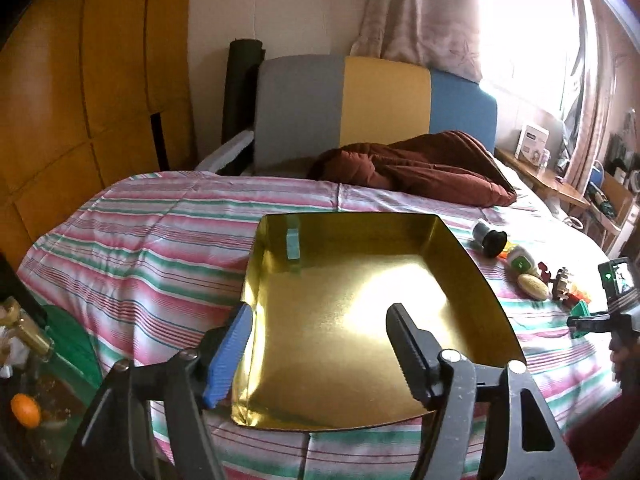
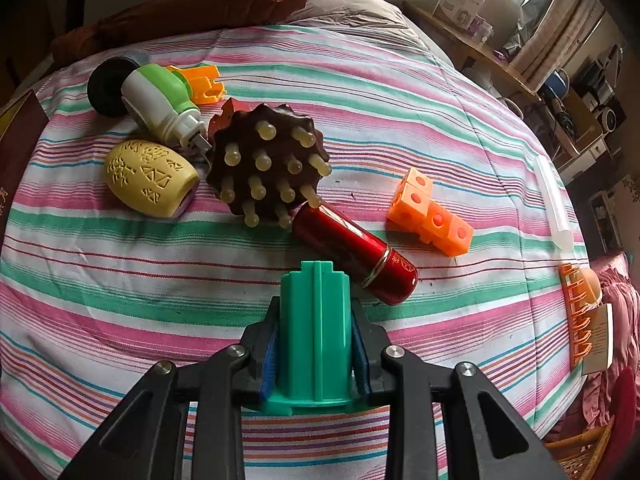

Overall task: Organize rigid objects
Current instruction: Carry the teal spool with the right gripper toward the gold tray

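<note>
Right gripper (image 2: pixel 316 354) clamps green plastic piece (image 2: pixel 315 328), long axis pointing away along the fingers, above striped bedspread (image 2: pixel 120 288); only the left view shows gold tray (image 1: pixel 352 320); left gripper (image 1: pixel 320 350) spread, empty.

I note a bed covered by a striped bedspread (image 1: pixel 168 240) in pink, green and white. Behind it stands a headboard (image 1: pixel 376 108) in grey, yellow and blue panels, with a brown quilt (image 1: pixel 420 168) bunched against it. To my left, orange-brown wardrobe panels (image 1: pixel 80 100) line the wall. A pale wall (image 1: pixel 280 8) rises above the headboard. At right, strong daylight enters a window (image 1: pixel 528 24) hung with a pinkish curtain (image 1: pixel 416 12). A wooden shelf (image 2: pixel 472 52) beside the bed carries a white box (image 2: pixel 460 0).
</note>
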Tool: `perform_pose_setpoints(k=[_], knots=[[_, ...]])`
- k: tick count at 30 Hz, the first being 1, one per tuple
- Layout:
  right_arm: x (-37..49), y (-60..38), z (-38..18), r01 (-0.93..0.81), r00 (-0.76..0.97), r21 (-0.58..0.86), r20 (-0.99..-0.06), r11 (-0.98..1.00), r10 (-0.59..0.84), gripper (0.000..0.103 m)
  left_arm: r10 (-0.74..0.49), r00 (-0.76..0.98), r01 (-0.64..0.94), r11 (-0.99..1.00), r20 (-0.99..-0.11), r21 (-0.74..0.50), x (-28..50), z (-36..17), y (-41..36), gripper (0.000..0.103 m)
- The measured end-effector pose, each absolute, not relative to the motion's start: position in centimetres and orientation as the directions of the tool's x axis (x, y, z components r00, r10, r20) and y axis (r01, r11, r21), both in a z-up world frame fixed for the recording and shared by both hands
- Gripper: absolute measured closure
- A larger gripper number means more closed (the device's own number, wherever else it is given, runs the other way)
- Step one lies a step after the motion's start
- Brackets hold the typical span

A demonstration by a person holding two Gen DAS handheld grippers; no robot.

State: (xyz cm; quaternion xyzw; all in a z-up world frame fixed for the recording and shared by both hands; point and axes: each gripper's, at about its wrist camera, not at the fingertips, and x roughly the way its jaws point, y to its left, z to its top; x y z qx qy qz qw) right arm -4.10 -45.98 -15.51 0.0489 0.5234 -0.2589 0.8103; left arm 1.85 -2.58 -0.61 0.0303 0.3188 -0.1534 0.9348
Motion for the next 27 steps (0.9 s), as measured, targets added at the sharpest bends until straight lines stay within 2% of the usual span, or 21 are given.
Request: perform_pose_setpoints(k=[4, 11, 15, 21, 27], knots=[[-4.1, -45.4, -15.5, 0.458, 0.316, -0.204, -0.872, 0.865, -0.373, 0.073, -0.268, 0.755, 0.298, 0.953, -0.599, -0.051, 1.5, -0.6, -2.2, 0.023], [-4.3, -45.7, -15.2, 0.463, 0.312, -0.173, -0.886, 0.869, -0.342, 0.073, -0.244, 0.756, 0.264, 0.963, -0.607, -0.058, 1.6, -0.9, -1.6, 0.022], [-4.5, -46.3, -14.2, 0.471, 0.345, -0.079, -0.900, 0.879, -0.266, 0.073, -0.238, 0.763, 0.244, 0.967, -0.601, -0.073, 1.7, -0.9, -0.9, 0.022], [-4.0, -44.8, -10.6, 0.438, 0.429, -0.017, -0.874, 0.899, -0.226, 0.073, -0.229, 0.761, 0.205, 0.973, -0.607, -0.110, 2.0, -1.2, 0.2, 0.022], [-2.5, -40.2, -5.4, 0.320, 0.552, 0.026, -0.818, 0.947, -0.164, 0.073, -0.189, 0.757, 0.161, 0.982, -0.626, -0.101, 2.3, -1.6, 1.2, 0.022]])
